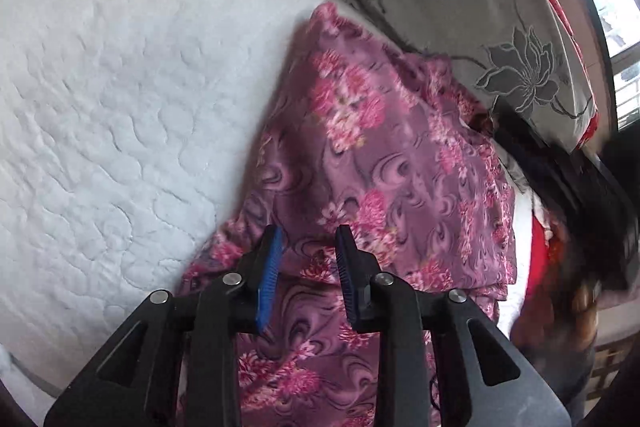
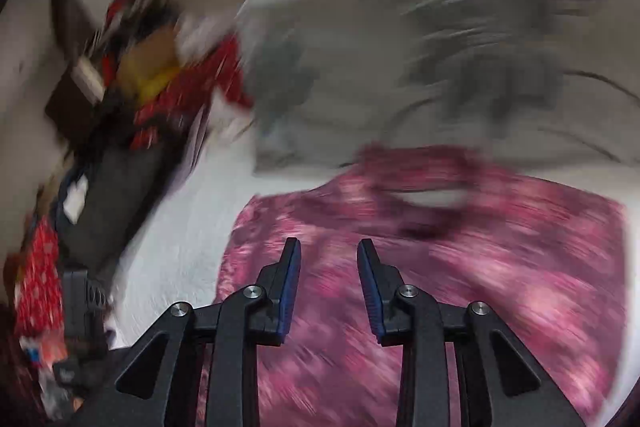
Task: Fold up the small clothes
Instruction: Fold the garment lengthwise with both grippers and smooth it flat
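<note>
The purple floral garment [image 1: 380,155] lies on the white quilted bed [image 1: 120,107]. In the left wrist view it runs from the frame's centre down to the lower edge; in the right wrist view the same garment [image 2: 460,267] fills the lower centre and right, motion-blurred, with its neck opening toward the upper middle of the cloth.

My left claw [image 1: 308,239] is over the garment at lower centre, its blue-padded fingers [image 1: 270,267] apart with nothing between them. My right claw [image 2: 329,251] is over the garment's left portion, fingers likewise apart and empty.

A grey pillow with a flower print [image 1: 460,27] occupies the upper right, its lower edge overlapping the garment's far end. In the right wrist view, red cloth [image 2: 40,275] sits at lower left, blurred.
</note>
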Demonstrator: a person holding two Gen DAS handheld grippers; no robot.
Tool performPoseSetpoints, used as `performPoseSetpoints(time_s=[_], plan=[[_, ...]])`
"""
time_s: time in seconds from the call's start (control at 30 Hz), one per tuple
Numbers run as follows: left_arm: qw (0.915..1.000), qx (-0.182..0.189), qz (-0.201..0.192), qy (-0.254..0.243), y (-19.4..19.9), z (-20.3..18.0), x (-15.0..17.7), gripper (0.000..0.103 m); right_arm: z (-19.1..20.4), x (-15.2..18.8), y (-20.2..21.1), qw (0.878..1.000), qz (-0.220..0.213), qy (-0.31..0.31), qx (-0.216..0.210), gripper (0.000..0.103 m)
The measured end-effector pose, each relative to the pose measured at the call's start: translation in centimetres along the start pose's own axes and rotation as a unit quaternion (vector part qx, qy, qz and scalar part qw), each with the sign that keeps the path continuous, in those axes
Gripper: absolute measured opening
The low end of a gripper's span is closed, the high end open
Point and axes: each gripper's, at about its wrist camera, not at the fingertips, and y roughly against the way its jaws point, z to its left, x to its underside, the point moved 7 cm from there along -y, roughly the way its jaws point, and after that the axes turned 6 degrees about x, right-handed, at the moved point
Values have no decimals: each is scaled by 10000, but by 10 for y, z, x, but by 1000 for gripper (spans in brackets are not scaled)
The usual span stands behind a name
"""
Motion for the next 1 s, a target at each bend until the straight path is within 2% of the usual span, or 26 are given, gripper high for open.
performPoseSetpoints(time_s=[0.07, 0.17, 0.3, 0.37, 0.4, 0.47, 0.5, 0.57, 0.67, 0.7, 0.73, 0.77, 0.8, 0.83, 0.9, 0.93, 1.0], plan=[[9999, 104, -4, -95, -1, -1, 0, 25, 26, -5, -36, 9988, 247, 430, 60, 32], [9994, 319, 12, -142, 0, 2, 1, 25, 44, -9, -74, 9939, 445, 959, 328, 32], [9979, 648, 24, -31, 2, 10, 0, 25, 57, 5, -112, 9856, 1054, 1313, 153, 30], [9972, 743, 40, -4, 3, 11, 1, 25, 69, 8, -117, 9773, 1010, 1850, 226, 4], [9970, 775, 45, 6, 2, 12, 0, 25, 71, 6, -112, 9767, 903, 1932, 231, 2], [9968, 796, 41, -12, 0, 11, 0, 25, 65, -4, -109, 9835, 656, 1673, 219, 2], [9969, 785, 37, -41, -1, 10, 0, 25, 57, -4, -114, 9839, 672, 1595, 441, 1], [9969, 777, 42, -85, 0, 9, 0, 25, 46, 3, -122, 9835, 859, 1478, 598, 2], [9970, 762, 73, -91, 7, 5, 0, 25, 43, 1, -93, 9904, 531, 1152, 557, 4], [9972, 740, 55, -101, 10, 3, -1, 25, 40, 3, -79, 9932, 437, 979, 457, 9], [9973, 719, -28, -166, 16, 0, -2, 25, 37, 8, -64, 9961, 347, 785, 222, 9], [9973, 674, -127, -257, 21, -3, -3, 30, 33, 12, -53, 9975, 298, 640, 94, 9], [9976, 514, -240, -394, 23, -6, -5, 34, 25, 20, -43, 9983, 275, 521, 34, 16], [9978, 355, -288, -476, 22, -7, -5, 41, 11, 34, -33, 9987, 307, 390, 119, 29], [9983, 120, -170, -553, 12, -6, -4, 41, -12, 54, -28, 9968, 552, 293, 499, 39], [9981, 18, -73, -604, 5, -7, -2, 41, -28, 66, -27, 9941, 778, 267, 706, 32], [9968, -220, -41, -772, 6, -14, -1, 41, -42, 72, -5, 9958, 677, 87, 615, 28]])
